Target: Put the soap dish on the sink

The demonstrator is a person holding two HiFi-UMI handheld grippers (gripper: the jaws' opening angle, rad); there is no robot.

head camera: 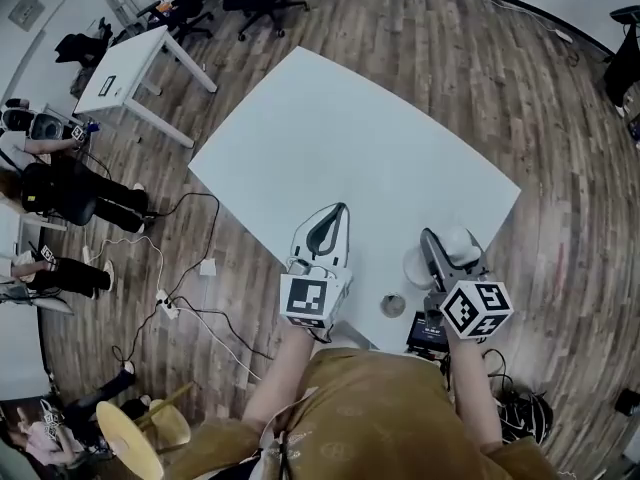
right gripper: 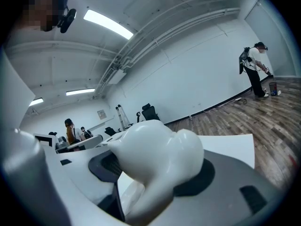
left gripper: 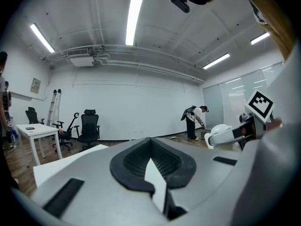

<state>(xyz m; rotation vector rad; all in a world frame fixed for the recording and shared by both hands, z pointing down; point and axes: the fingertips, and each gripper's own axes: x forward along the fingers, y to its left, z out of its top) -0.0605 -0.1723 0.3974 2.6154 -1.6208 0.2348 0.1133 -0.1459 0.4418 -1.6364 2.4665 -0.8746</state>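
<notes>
- Shirt: mustard-tan, faint round pattern (forearms uncovered).
- Left gripper: pale grey shell, tapering to a point; black ribbed pads line the jaws.
- Right gripper: grey shell, same black lining.
- Left cube, right cube: white faces, black square markers.
</notes>
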